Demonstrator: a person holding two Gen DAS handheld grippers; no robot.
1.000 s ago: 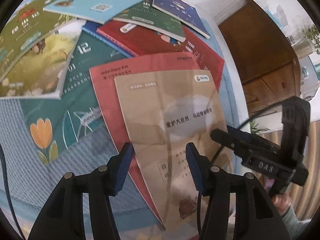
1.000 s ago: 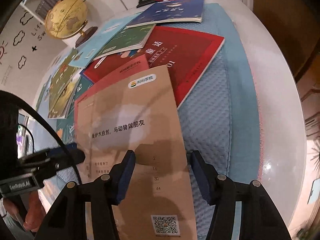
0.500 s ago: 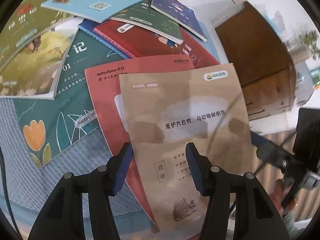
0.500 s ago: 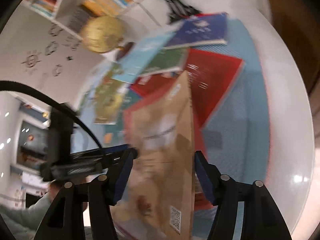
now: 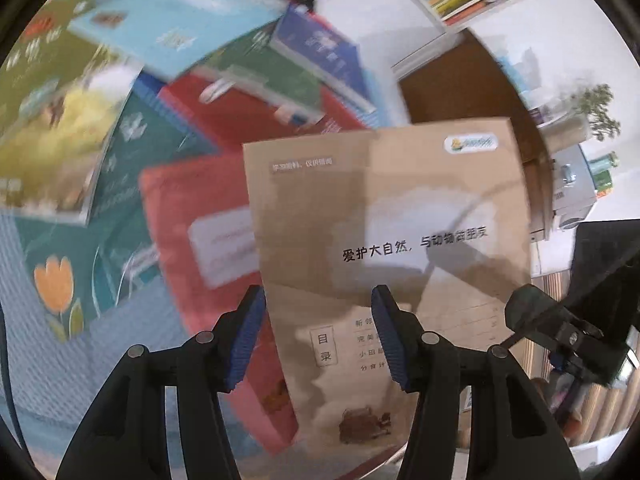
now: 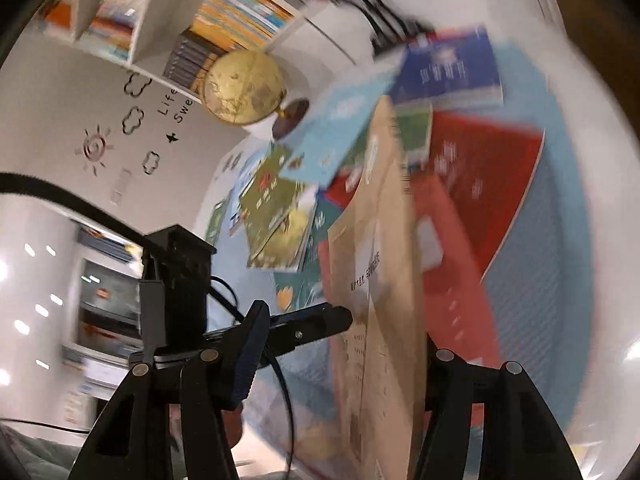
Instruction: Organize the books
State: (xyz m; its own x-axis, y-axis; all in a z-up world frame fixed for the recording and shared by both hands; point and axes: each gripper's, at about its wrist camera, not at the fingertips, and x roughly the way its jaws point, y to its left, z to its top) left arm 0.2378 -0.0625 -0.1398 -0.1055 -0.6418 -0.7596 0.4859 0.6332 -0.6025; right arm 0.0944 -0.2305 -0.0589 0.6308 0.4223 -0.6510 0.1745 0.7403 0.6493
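Observation:
A tan paperback book stands tilted up off the table, above a salmon-red book. In the right wrist view the tan book is seen nearly edge-on, raised between my right fingers. My left gripper is open, its blue pads on either side of the book's lower part without closing on it. My right gripper has the book between its jaws; whether it pinches the book is unclear. The right gripper's finger reaches the book's right edge in the left wrist view.
Several books lie spread on a blue cloth: teal tulip book, yellow-green book, light blue, green, navy, dark red. A globe and bookshelf stand behind. A wooden cabinet is right.
The tan book has been lifted from lying flat on the red book to tilted upright. Both grippers rose and swung; the right view now looks across to the wall and shelf.

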